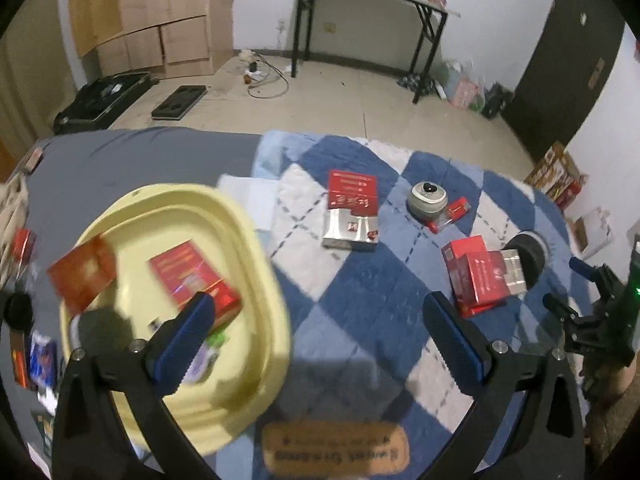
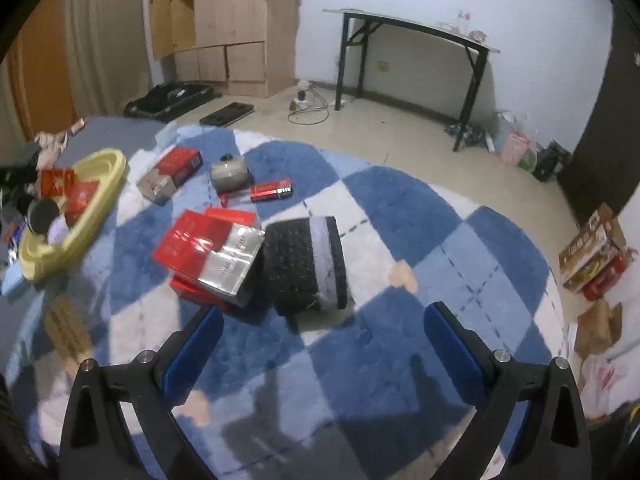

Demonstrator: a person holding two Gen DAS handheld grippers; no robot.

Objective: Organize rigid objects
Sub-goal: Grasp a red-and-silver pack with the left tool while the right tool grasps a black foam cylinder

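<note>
A yellow basin sits at the left of a blue-and-white checked blanket and holds red boxes. My left gripper is open and empty beside the basin's right rim. On the blanket lie a red-and-silver box, a grey round jar, a small red box, stacked red boxes and a black cylinder. My right gripper is open and empty just in front of the black cylinder and the stacked red boxes. The basin also shows in the right wrist view.
Small items lie on the grey sheet left of the basin. The blanket's far edge drops to a tiled floor with a black table, wooden cabinets and cartons at the right.
</note>
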